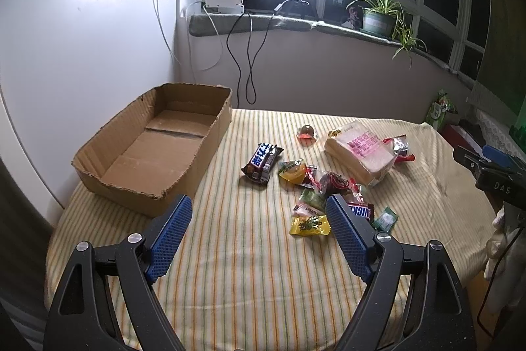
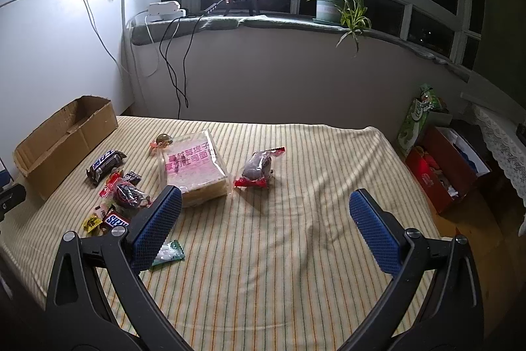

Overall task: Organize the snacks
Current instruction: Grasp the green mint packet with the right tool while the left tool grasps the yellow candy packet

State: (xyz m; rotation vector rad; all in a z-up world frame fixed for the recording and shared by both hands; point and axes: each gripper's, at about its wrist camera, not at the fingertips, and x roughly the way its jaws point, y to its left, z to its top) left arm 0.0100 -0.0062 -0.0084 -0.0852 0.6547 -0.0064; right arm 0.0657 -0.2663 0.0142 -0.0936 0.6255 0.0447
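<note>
Blue ribbed pads of the left gripper [image 1: 259,213] are standing wide apart and holding nothing, hovering over the striped tablecloth [image 1: 230,252] just short of the candy pile; the right gripper [image 2: 266,206] is likewise spread wide and carrying nothing above bare cloth. Nothing is sitting in the cardboard box [image 1: 98,134] at the table's far left yet, so sorting looks barely begun. Snacks are lying loose to the box's right: a dark Snickers bar [image 1: 262,165] nearest it, a yellow-wrapped candy [image 1: 309,225] and a second Snickers bar [image 1: 361,212] touching the left gripper's right pad, a green packet [image 1: 385,218] just beside that, a bagged loaf of sliced bread [image 1: 358,152] farther back, and a round jelly cup [image 1: 306,134] behind. Wrappers are looking glossy and crinkled, overlapping in the pile, so I judge a closing pinch is risking catching two at once or skidding off the slick film. Bread is looking soft; a hard squeeze could crush it, and its bag could sag.
</note>
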